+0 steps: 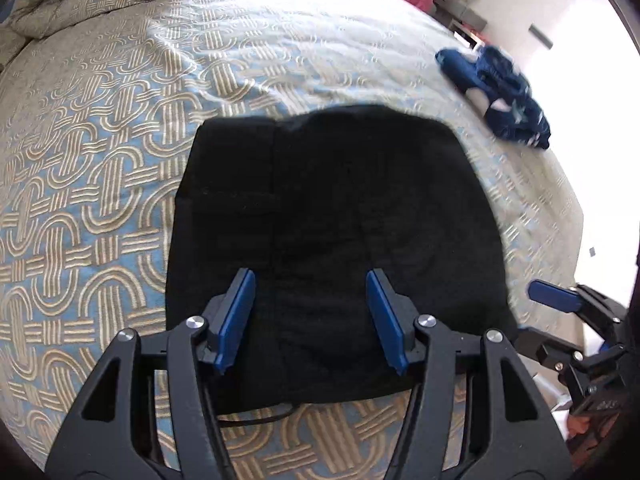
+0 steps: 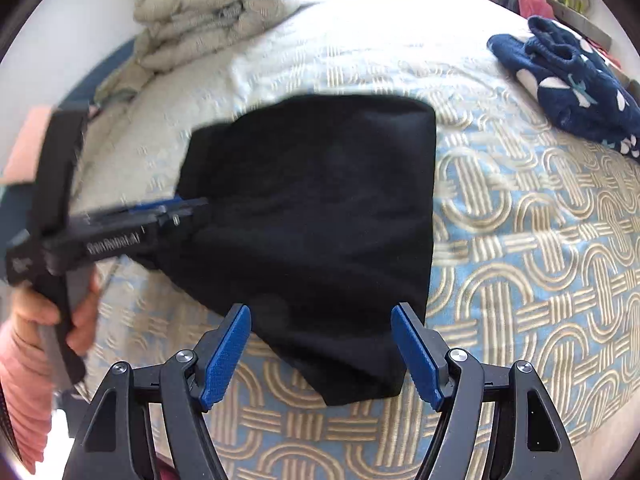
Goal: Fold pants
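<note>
Hovering open over folded pants (image 1: 336,216), both claws seemingly empty.

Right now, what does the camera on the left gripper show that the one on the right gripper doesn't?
Only the left view: the left gripper head-on, jaws open above the black pants, and a thin black cord at their near edge.
Only the right view: the right gripper head-on, open, and the person's hand.
Both: the folded pants, patterned bedspread, navy garment, rolled quilt.
</note>
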The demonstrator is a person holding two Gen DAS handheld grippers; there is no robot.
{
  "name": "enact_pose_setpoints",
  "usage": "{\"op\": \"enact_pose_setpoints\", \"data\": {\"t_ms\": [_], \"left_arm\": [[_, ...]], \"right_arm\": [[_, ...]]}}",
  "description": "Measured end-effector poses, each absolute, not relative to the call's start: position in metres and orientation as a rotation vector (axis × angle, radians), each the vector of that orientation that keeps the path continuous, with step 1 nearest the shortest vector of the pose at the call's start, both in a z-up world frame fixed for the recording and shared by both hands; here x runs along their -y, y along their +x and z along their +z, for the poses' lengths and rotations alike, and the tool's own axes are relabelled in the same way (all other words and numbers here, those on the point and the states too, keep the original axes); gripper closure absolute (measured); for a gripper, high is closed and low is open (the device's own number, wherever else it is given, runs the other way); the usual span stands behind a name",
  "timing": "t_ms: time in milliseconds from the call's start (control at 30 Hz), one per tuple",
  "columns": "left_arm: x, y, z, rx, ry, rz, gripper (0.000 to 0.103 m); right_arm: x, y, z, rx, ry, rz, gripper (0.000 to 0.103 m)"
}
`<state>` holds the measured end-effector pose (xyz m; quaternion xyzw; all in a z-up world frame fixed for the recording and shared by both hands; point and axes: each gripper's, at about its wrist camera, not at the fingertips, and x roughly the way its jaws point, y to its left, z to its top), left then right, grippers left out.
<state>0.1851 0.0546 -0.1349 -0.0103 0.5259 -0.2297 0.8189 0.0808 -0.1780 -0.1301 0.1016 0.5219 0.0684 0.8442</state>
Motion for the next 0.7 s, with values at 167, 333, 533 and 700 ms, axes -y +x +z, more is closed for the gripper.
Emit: {"op": "enact_pose_setpoints", "data": {"t_ms": [167,333,533,700], "left_arm": [[-0.048,0.195,-0.126,-1.114,-0.075,-0.553,0.044],[-0.054,0.229,-0.158,-1.154,0.022,-0.395,0.047],[-0.097,0.216,-0.126,-1.058,-0.054,-0.436,0.024],[-0.106,0.229,-0.149,-1.166,-0.038,-0.442,0.019]], "right_arm": [[0.176,0.104,-0.126,-1.052,0.293,0.170,0.029],[0.158,0.121,-0.168,-1.114,0.202,0.156,0.029],[0.172,0.104,-0.140,-1.091,0.148,0.228,0.029],[0.225,0.123,-0.143,-1.120,0.307,0.115,0.029]]}}
